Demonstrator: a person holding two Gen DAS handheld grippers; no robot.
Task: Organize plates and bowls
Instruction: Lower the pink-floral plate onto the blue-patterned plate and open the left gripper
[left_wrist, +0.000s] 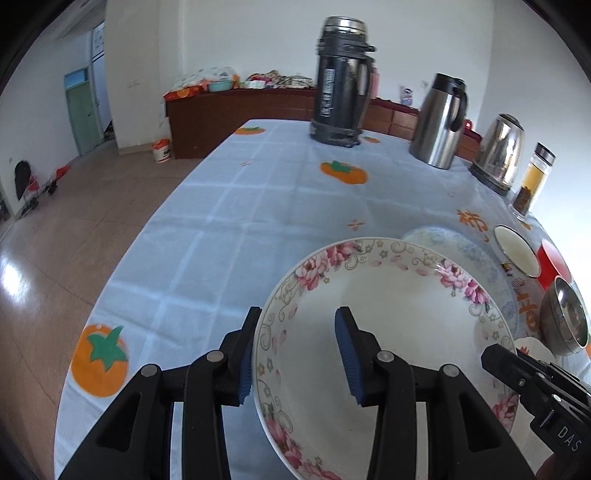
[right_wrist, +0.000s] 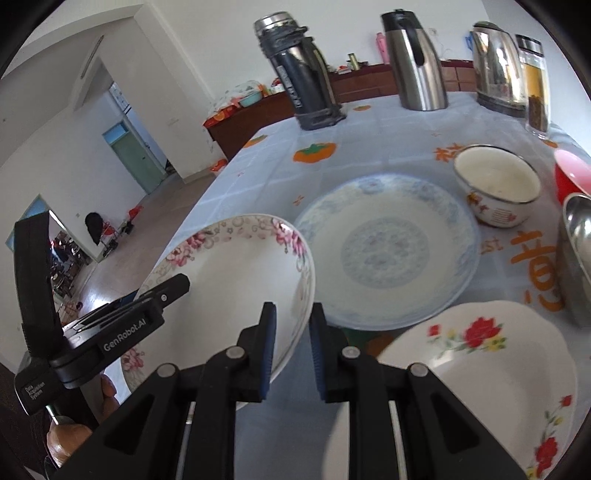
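Two handheld grippers are sharing one load above a cloth-covered table (left_wrist: 207, 206): a pink-flowered plate (left_wrist: 384, 317), white in the middle, is being carried tilted and clear of the cloth. The left gripper (left_wrist: 295, 354) is straddling the plate's near-left rim, one blue-padded finger outside the edge and the other over the white inside; the jaws are standing only part-way apart, and the pads appear to be pressing the rim, though the wide lens makes the contact hard to confirm. The right gripper (right_wrist: 291, 350) is pinching the plate's opposite edge with its jaws drawn narrow, the rim running between its two pads. Each tool is showing in the other's camera, at the plate's far side.

Beyond and just beside the held plate, a blue-patterned plate (right_wrist: 391, 251) is lying flat on the cloth. A red-flowered plate (right_wrist: 480, 373) with a scalloped rim is sitting nearest the right gripper, its edge close to the blue one. An enamel bowl (right_wrist: 495, 184) is standing past the blue plate, with a red bowl (right_wrist: 572, 170) and a steel bowl (right_wrist: 576, 236) at the right margin.

Along the table's far side, a dark thermos (left_wrist: 340, 81), a steel carafe (left_wrist: 439, 118), an electric kettle (left_wrist: 502, 151) and a glass bottle (left_wrist: 535, 177) with amber contents are standing upright in a row.
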